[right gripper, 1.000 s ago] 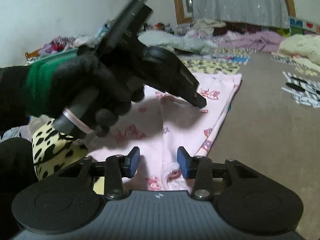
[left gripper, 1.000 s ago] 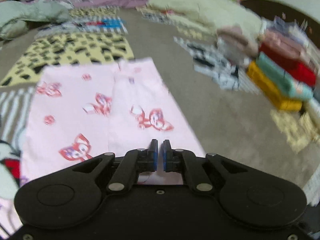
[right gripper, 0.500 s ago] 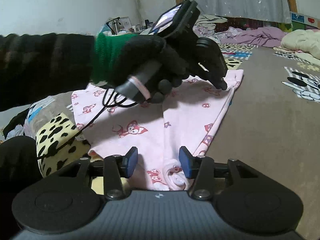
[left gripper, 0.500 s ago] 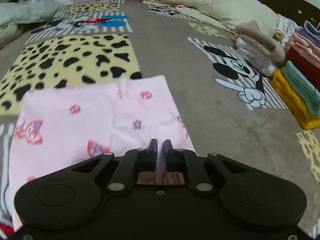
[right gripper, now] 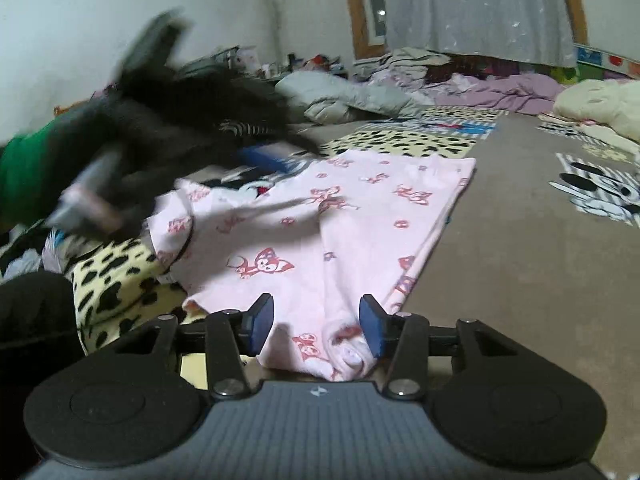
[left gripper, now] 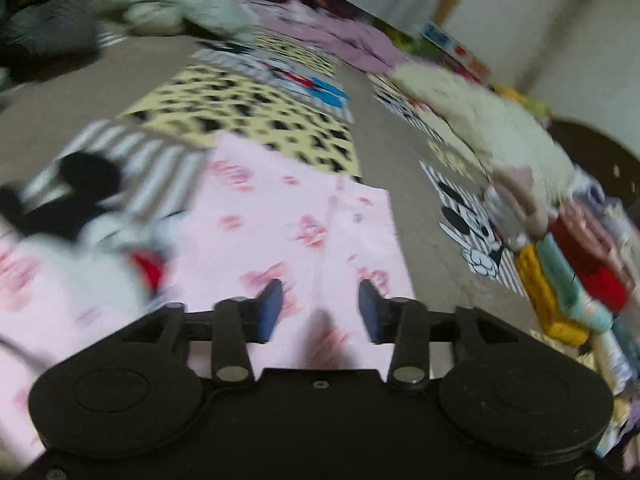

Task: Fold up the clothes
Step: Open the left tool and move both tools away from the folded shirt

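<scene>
A pink garment [right gripper: 352,232] with red fox prints lies flat on the brown patterned floor mat [right gripper: 520,260]. My right gripper [right gripper: 316,326] is open, low over the garment's near bunched end, its blue pads on either side of a fold. My left gripper [left gripper: 320,310] is open above the same pink garment [left gripper: 288,220], with nothing between its pads. In the right wrist view the left gripper [right gripper: 248,132] is a dark blur held by a black-gloved hand [right gripper: 120,160] with a green cuff, above the garment's far left part.
A stack of folded clothes [left gripper: 568,272] in yellow, teal and red stands at the right. A cream blanket [left gripper: 480,120] and purple and grey bedding [right gripper: 480,92] lie further back. A leopard-print cloth [right gripper: 104,280] lies at the left beside the garment.
My left gripper has gone from shut to open and swung away to the left, blurring its view. The right gripper stays open and has shifted slightly forward over the garment's end.
</scene>
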A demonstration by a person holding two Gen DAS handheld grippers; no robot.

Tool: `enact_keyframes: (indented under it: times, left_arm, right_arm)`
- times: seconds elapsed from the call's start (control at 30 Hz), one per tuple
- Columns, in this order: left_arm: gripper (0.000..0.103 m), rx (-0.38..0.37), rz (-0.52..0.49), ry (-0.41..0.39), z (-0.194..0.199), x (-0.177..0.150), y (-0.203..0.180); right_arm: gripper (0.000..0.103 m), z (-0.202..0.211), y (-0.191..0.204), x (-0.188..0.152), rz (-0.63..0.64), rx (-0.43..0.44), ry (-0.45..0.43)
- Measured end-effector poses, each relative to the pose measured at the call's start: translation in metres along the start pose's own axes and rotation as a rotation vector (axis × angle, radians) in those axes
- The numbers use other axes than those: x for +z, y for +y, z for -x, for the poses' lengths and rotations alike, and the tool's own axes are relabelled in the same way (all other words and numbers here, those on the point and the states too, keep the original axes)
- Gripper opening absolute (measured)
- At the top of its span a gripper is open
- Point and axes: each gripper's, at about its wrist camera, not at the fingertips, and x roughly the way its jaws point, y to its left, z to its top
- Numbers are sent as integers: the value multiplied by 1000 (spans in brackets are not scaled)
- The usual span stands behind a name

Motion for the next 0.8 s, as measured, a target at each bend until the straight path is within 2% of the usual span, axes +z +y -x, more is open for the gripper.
enact_keyframes:
  times: [0.2,0.33,0.43,0.57,0.63,0.8]
  left_arm:
    - [45,58,215,-36,59,-26,66]
    - [46,94,372,-37,82,-48,105]
    - [46,94,458,-63,95,-59,125]
    - [46,100,499,-114,101,-61,138]
    - [46,103,519,-140,104,-63,144]
    - [46,110,570,-203,112,-65,160]
  right_arm:
    - [49,18,-18,-5,-170,-42,-23]
    - [49,25,-33,-16,-298,-64,-14]
    - [49,26,-38,-22,-349,-89,-5]
    - [49,32,-20,-20,-263,-159,-24]
    - [49,35,-1,-15,-179,-180,-41]
    - [49,31,52,-8,15,-155,-39]
